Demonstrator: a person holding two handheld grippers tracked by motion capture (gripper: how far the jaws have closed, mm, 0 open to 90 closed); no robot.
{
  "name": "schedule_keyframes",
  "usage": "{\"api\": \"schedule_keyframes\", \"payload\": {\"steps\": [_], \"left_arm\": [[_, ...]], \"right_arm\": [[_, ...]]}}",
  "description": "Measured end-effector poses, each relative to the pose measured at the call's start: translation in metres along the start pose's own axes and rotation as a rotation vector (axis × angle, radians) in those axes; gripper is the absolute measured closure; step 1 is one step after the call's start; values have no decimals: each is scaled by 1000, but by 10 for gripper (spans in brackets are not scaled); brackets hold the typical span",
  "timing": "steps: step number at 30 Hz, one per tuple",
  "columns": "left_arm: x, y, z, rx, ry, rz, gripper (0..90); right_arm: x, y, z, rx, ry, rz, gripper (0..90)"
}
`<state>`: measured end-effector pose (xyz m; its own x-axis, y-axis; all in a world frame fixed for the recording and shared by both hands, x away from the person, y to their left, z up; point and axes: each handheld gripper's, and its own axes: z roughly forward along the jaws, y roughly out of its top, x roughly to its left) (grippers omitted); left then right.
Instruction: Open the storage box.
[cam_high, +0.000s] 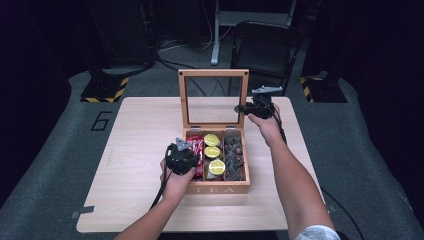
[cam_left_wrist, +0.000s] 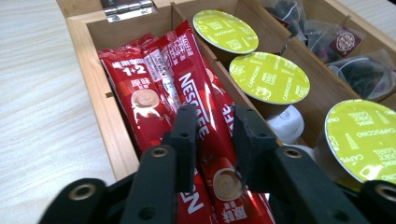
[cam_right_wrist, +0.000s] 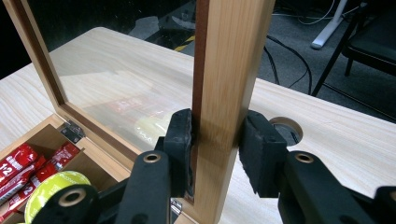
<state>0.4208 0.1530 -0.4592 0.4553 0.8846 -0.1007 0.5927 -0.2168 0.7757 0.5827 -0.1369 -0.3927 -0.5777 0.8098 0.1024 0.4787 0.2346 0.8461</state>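
Dark room, black drapes, a folding chair (cam_high: 265, 45) beyond a pale wooden surface (cam_high: 135, 150).

High view. Wooden tea box (cam_high: 220, 189), three compartments, stands at the near middle of the surface with its glass lid (cam_high: 214, 97) raised upright. Left compartment: red coffee sachets (cam_high: 196, 150). Middle: three green-topped capsules (cam_high: 212, 152). Right: dark tea bags in clear wraps (cam_high: 233, 155). Left gripper (cam_high: 181, 159) sits over the box's left compartment; right gripper (cam_high: 255, 107) is at the lid's right upright.

Left gripper view. Jaws point down into the sachet compartment, one on either side of the topmost red coffee sachet (cam_left_wrist: 205, 126). A narrow gap remains between them, and whether the pads press on the sachet cannot be told. Sachet lies in the compartment, not lifted. Capsules (cam_left_wrist: 270, 78) in the next compartment, untouched; tea bags (cam_left_wrist: 359, 70) beyond.

Right gripper view. Jaws closed on the lid's wooden frame (cam_right_wrist: 229, 79), one pad against each face, keeping it upright. Hinge (cam_right_wrist: 72, 131) and sachet ends (cam_right_wrist: 28, 163) at lower left.

Status, as judged: lid opened and steadied, done. Sachet approached and bracketed; grip apparently near. Outstanding: firm hold, lifting the sachet clear of the box, placing it down, release of the lid.
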Motion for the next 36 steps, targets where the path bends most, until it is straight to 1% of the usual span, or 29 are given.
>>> {"api": "schedule_keyframes", "payload": {"steps": [2,3,4,8,10,11,12,17,18,21,25,26,27,29,33,36], "left_arm": [[0,1,-2,-6,5,7,771],[1,2,-3,-2,2,14,784],[1,2,-4,-2,8,18,802],[4,3,-6,-14,9,-7,822],[6,3,-8,-16,9,-2,844],[7,3,-9,-22,7,-16,851],[9,4,-10,-23,-2,-28,852],[8,4,-11,-28,-9,-27,856],[8,4,-11,-29,-8,-20,856],[7,5,-12,-36,-7,-20,857],[7,9,-17,-48,-13,-30,859],[8,11,-19,-49,-14,-20,860],[8,11,-20,-55,-15,-26,860],[8,12,-21,-55,-18,-24,861],[9,15,-26,-62,-19,-20,862],[10,16,-29,-68,-22,-26,862]], "right_arm": [[0,0,0,0,1,0,647],[0,0,0,0,1,0,647],[0,0,0,0,1,0,647],[0,0,0,0,-1,-1,646],[0,0,0,0,-1,-2,647],[0,0,0,0,-1,-3,647],[0,0,0,0,-1,-3,647],[0,0,0,-1,-2,-4,647],[0,0,0,0,-4,-3,646],[0,0,0,0,-1,-2,647],[0,0,0,-1,0,-1,647],[0,0,0,0,1,-1,647],[0,0,0,-1,0,-1,647],[0,0,0,0,1,-7,647],[0,0,0,-1,0,-3,647],[0,0,0,-1,-1,-8,647]]}}
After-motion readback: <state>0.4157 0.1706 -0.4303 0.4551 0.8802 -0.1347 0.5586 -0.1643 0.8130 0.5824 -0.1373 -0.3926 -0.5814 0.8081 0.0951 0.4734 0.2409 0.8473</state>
